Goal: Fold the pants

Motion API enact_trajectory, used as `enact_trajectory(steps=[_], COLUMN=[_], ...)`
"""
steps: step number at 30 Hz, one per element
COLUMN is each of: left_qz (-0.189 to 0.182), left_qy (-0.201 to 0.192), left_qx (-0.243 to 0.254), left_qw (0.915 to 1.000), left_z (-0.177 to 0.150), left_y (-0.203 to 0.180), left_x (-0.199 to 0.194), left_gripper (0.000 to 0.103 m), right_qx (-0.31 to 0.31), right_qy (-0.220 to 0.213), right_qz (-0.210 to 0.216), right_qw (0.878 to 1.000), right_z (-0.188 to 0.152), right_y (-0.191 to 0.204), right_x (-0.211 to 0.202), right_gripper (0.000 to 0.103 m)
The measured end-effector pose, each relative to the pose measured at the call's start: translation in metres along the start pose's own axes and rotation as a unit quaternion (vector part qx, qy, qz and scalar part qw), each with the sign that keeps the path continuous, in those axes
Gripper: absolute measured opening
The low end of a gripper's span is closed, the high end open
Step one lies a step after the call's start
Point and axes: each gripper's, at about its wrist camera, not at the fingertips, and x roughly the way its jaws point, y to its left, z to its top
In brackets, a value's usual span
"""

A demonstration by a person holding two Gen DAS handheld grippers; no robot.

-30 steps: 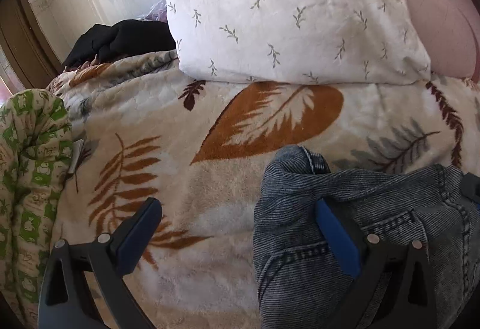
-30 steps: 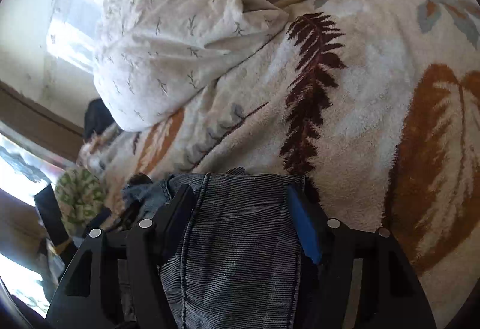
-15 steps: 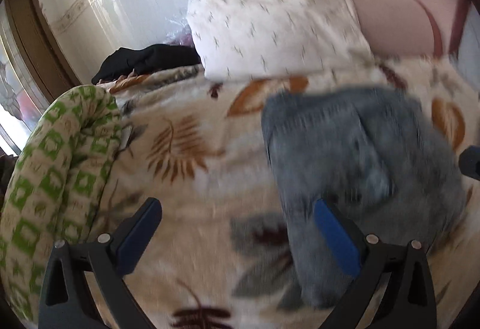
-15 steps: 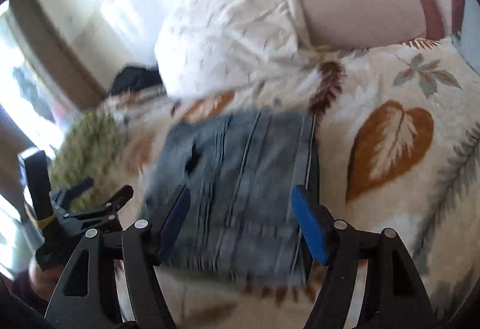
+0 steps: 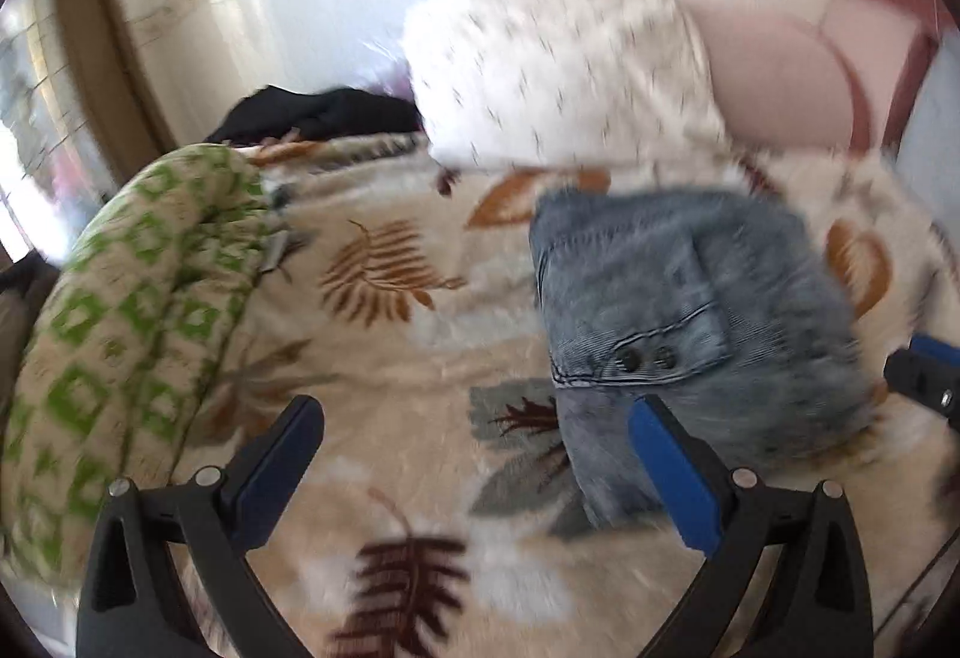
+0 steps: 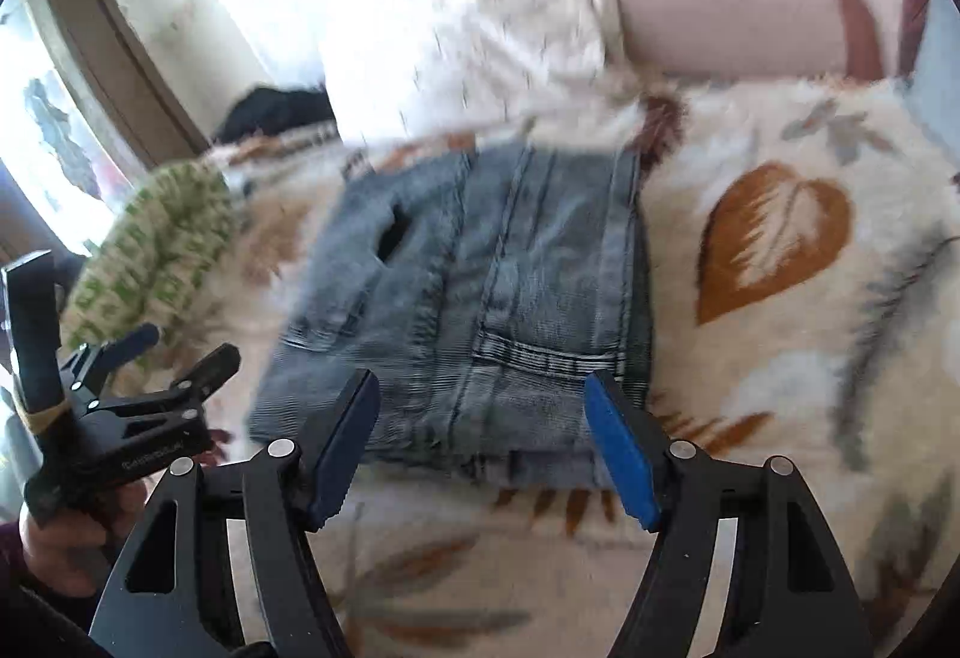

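Two tongs, left (image 5: pixel 474 469) and right (image 6: pixel 483 445), both spread, empty, one folded jeans (image 6: pixel 480 298), one blanket (image 6: pixel 840 328)

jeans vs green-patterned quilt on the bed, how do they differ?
The jeans are plain grey-blue denim; the quilt is cream with green squares. The jeans lie folded flat mid-bed; the quilt is a rolled bulge at the bed's edge. Both rest on the leaf-print blanket, untouched by either gripper.

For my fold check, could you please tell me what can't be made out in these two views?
- Jeans, right wrist view: lower layers hidden under the top layer; motion blur smears the edges.
- Jeans, left wrist view: right edge blurred.
- Right gripper, left wrist view: cut off by the frame edge.
- Black cloth: too blurred to identify.
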Motion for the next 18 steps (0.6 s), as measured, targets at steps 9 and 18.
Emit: enact_trajectory(steps=[9, 18], left_qz=[0.033, 0.022], left_qy=[-0.075, -0.087], left_qx=[-0.022, -0.048], left_qw=[0.9964, 0.9948], left_z=[-0.019, -0.028], left_y=[0.011, 0.026], left_x=[-0.106, -0.138], left_gripper=[0.103, 0.103], right_qx=[-0.044, -0.063], right_qy=[-0.095, -0.137], right_qz=[-0.062, -0.072], right_qw=[0.993, 0.986], right_z=[-0.037, -0.049], right_y=[0.056, 0.090], right_x=[-0.103, -0.143], right_gripper=[0.080, 0.081])
